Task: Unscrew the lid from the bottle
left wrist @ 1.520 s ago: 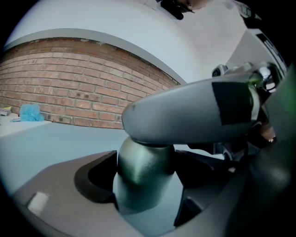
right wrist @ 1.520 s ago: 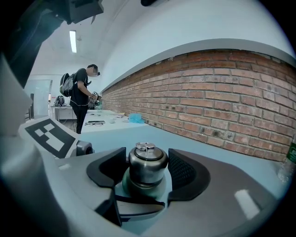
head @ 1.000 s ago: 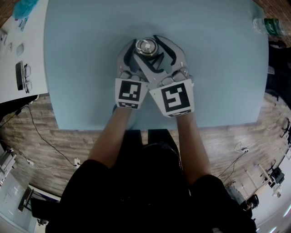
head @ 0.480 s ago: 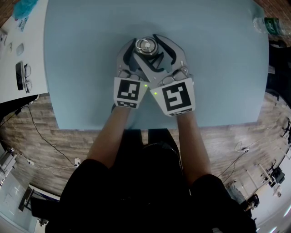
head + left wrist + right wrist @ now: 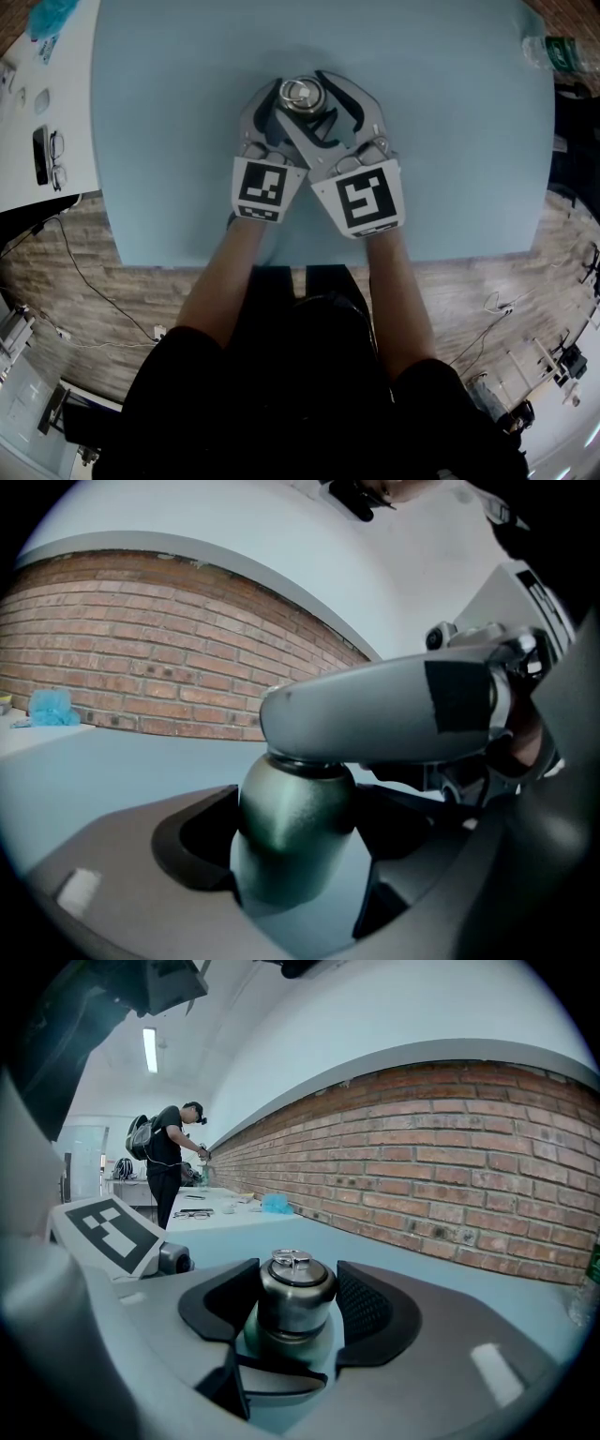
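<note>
So the right gripper [image 5: 297, 1314] is clamped on the lid [image 5: 296, 1290], with a black pad pressed against each side of it; the right-hand pad's face is covered in a fine dotted grip texture. The lid is a short, shiny steel cylinder, and a little wire ring [image 5: 292, 1258] is seen lying on top. Lower down, the left gripper [image 5: 300, 841] is closed around the bottle [image 5: 286, 799], which is held at its rounded shoulder between two smooth black pads. The body looks like matte dark metal with a slight greenish sheen, and it narrows to a neck that's hidden under the right gripper's grey jaw. The bottle is stood upright, long axis vertical, lid pointed straight up, about halfway across the pale blue table [image 5: 450, 141]. The two grippers are crossed over each other near the bottle, marker cubes toward the near edge. A red brick wall [image 5: 450, 1166] is seen along the far side, and a clear plastic bottle [image 5: 551, 52] is parked at the far right corner.
</note>
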`<state>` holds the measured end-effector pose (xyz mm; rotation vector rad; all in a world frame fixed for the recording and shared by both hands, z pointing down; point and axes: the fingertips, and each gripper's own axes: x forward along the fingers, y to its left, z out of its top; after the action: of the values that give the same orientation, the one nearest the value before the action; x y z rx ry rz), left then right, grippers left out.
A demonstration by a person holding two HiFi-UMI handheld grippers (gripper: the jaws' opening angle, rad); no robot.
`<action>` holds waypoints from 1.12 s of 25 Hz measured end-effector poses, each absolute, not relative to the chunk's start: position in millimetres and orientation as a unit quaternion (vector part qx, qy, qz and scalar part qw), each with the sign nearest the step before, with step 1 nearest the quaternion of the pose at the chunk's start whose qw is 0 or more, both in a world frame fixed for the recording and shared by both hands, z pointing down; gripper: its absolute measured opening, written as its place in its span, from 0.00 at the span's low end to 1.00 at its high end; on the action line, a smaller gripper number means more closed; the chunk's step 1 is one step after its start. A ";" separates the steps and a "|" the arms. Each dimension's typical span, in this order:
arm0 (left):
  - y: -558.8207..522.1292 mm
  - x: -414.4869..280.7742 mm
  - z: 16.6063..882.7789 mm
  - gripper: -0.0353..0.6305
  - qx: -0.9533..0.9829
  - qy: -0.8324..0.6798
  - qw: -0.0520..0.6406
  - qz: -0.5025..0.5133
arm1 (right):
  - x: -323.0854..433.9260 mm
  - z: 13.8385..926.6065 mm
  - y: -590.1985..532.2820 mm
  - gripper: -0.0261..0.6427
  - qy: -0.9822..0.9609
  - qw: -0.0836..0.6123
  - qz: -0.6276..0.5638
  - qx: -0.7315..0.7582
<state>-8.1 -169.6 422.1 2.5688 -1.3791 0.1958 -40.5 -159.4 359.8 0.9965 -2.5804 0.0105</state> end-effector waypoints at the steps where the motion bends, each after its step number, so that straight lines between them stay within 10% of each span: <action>1: -169.5 -8.2 422.2 0.62 0.874 -0.468 0.109 0.067 | -40.6 359.8 -159.4 0.43 -0.917 0.186 0.003 0.353; 28: -168.0 -6.9 422.5 0.62 0.890 -0.437 0.107 0.070 | -41.3 360.4 -158.1 0.43 -0.922 0.187 0.001 0.339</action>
<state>-6.9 -168.0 422.5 2.6205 -1.2880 0.2059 -41.3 -158.1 360.4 0.9531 -2.5962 0.0018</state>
